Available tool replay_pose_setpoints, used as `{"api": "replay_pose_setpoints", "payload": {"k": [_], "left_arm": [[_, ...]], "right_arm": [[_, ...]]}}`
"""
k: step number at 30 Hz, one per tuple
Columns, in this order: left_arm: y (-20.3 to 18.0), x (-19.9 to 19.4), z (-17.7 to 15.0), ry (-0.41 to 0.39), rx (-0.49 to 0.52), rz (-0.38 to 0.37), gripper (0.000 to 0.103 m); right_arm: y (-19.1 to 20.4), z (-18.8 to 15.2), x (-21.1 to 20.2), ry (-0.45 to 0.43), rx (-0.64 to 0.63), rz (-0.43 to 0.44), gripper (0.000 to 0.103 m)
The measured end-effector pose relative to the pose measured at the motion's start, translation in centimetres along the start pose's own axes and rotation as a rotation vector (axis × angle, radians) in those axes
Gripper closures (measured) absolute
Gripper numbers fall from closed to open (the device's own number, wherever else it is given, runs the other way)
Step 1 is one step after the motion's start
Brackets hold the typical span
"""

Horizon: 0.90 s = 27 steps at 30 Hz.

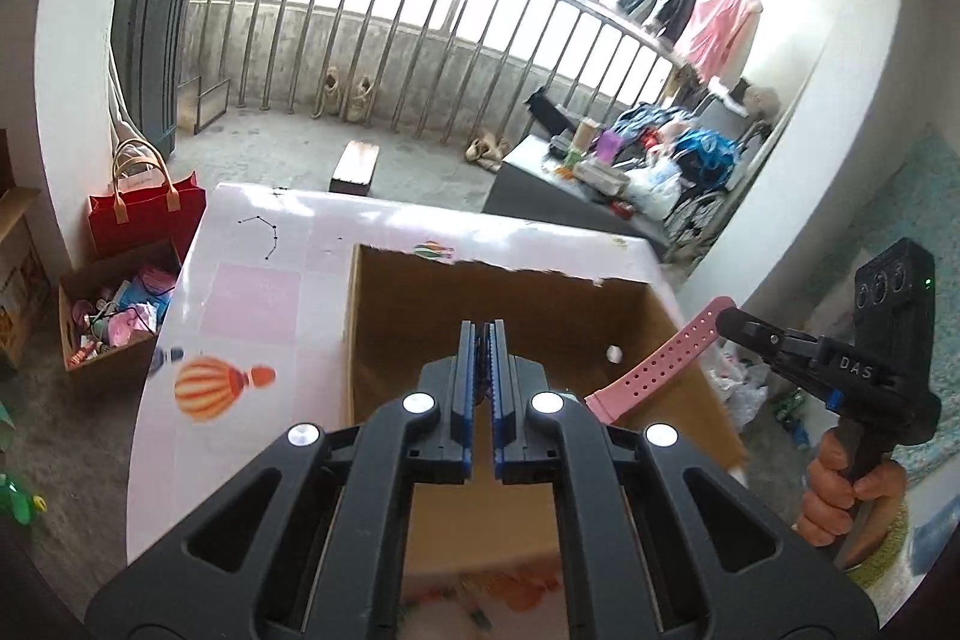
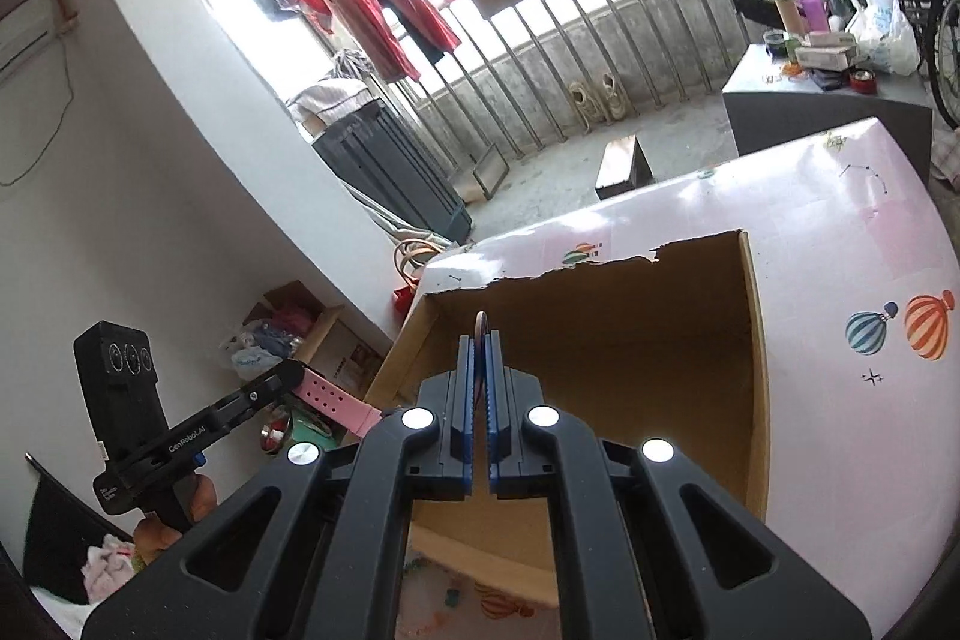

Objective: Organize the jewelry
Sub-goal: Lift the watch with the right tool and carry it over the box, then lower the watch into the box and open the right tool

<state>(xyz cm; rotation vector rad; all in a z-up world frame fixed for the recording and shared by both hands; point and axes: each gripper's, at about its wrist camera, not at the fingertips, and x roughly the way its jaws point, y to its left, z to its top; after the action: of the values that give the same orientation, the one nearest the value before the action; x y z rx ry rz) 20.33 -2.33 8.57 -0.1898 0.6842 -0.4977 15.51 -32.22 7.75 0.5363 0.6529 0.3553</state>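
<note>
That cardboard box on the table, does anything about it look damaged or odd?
Yes. The far top edge of the cardboard box is ragged and torn rather than cut straight, as the right wrist view also shows. It sits open on the pink table, nearly empty apart from a small white object.

Right gripper [image 1: 729,323] body, seen from the left wrist view: raised lettering "DAS". Left gripper [image 2: 294,370] arm, seen from the right wrist view: white print "GenRoboLAI"
</note>
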Motion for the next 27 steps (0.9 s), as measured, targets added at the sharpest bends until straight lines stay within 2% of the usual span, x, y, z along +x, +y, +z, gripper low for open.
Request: {"api": "replay_pose_setpoints", "payload": {"k": [3, 8, 12, 15, 20, 25, 27], "left_arm": [[0.6, 5.3, 2.4, 0.075, 0.032, 0.071, 0.100], [1.5, 12.2, 4.0, 0.222, 0.099, 0.201, 0.100], [1.6, 14.1, 4.5, 0.267, 0.147, 0.268, 0.101], [1.7, 13.8, 5.1, 0.266, 0.130, 0.269, 0.094], [2.2, 11.0, 5.7, 0.199, 0.079, 0.251, 0.089], [2.3, 5.7, 5.6, 0.098, 0.073, 0.237, 0.086], [2.1, 3.1, 5.2, 0.055, 0.087, 0.245, 0.079]], "right_arm": [[-1.8, 2.3, 4.7, 0.093, 0.024, -0.054, 0.100], [-4.0, 4.2, 10.9, 0.225, 0.039, -0.169, 0.100], [-4.7, 4.2, 14.0, 0.321, 0.025, -0.240, 0.098], [-5.1, 4.2, 14.5, 0.343, 0.016, -0.291, 0.098], [-6.0, 4.4, 12.9, 0.313, 0.050, -0.285, 0.098], [-5.1, 4.8, 9.3, 0.240, 0.012, -0.289, 0.098], [-3.8, 4.7, 6.6, 0.178, -0.030, -0.275, 0.098]]}}
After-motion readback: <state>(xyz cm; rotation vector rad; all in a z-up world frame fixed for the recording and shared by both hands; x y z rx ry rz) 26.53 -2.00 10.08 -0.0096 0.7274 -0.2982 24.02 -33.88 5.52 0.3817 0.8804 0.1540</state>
